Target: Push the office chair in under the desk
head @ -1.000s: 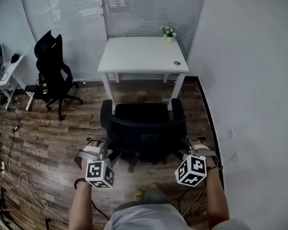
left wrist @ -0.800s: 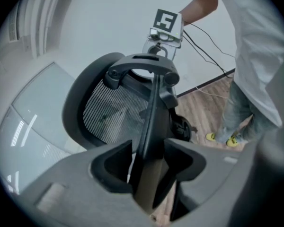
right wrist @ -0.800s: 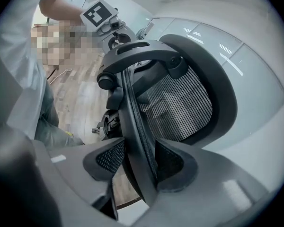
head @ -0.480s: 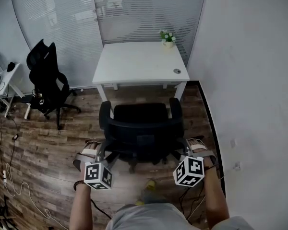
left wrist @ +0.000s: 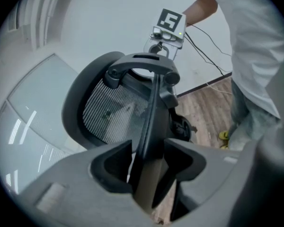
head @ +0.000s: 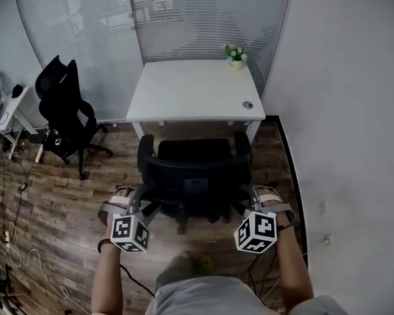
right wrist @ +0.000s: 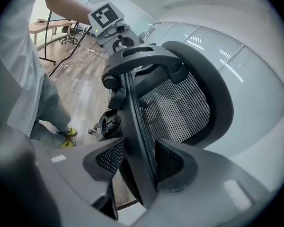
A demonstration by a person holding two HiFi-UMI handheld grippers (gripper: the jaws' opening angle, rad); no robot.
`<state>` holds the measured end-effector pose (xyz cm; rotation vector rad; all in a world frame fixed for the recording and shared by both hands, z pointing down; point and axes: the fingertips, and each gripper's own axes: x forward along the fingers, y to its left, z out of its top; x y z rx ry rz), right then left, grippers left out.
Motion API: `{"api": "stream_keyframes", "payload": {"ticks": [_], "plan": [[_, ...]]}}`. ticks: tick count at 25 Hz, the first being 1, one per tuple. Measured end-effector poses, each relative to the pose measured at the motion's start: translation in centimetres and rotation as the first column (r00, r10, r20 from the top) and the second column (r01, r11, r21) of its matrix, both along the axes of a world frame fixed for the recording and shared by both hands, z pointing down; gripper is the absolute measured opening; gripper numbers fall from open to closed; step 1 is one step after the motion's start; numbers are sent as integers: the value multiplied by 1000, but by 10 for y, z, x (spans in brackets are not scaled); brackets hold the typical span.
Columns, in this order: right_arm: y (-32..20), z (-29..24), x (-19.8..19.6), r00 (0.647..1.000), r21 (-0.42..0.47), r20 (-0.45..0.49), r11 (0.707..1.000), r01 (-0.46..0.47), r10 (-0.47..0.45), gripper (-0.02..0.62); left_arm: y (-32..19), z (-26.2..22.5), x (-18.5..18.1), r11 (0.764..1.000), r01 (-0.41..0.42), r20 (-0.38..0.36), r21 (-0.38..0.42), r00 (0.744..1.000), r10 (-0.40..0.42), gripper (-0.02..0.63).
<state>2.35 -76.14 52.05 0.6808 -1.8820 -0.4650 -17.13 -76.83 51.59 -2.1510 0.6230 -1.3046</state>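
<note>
Two claws clench the office chair [head: 194, 169], one on each side rim of its mesh back: the left claw [left wrist: 149, 162] bites the left edge of the frame, the right claw [right wrist: 141, 164] the right edge. The chair stands just ahead of both claws, its seat front at the near edge of the desk [head: 184, 87] beyond. It looks fairly heavy but probably rolls, so a steady, even push should move it. The frame seems stiff and the mesh soft, so the rim is the sound place to hold; uneven pressure would likely swivel it. Below the claws the plank floor [head: 65, 189] looks hard and smooth. Well off to the left claw's left stand a second chair [head: 64, 107] and loose cables [head: 16, 241]. A white wall [head: 341, 110] runs near the right claw, and glass with blinds [head: 85, 31] closes the room past the desk.
</note>
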Motion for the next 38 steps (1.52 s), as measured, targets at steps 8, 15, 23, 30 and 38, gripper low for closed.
{"api": "stream_keyframes", "payload": {"ticks": [8, 15, 23, 30, 38], "plan": [[-40, -2, -1, 1000, -5, -2, 1000, -13, 13, 199, -40, -2, -1, 1000, -11, -4, 11, 1000, 11, 210], [-63, -1, -2, 1000, -3, -3, 1000, -24, 24, 199, -65, -2, -2, 1000, -5, -2, 6, 1000, 5, 212], [-81, -2, -2, 1000, 16, -1, 1000, -23, 23, 202, -81, -4, -1, 999, -11, -14, 30, 1000, 11, 213], [-90, -3, -3, 999, 29, 2, 999, -33, 33, 204, -90, -3, -2, 999, -3, -19, 34, 1000, 3, 216], [-87, -5, -4, 999, 73, 18, 997, -35, 34, 206, -90, -5, -1, 999, 7, -38, 50, 999, -5, 228]]}}
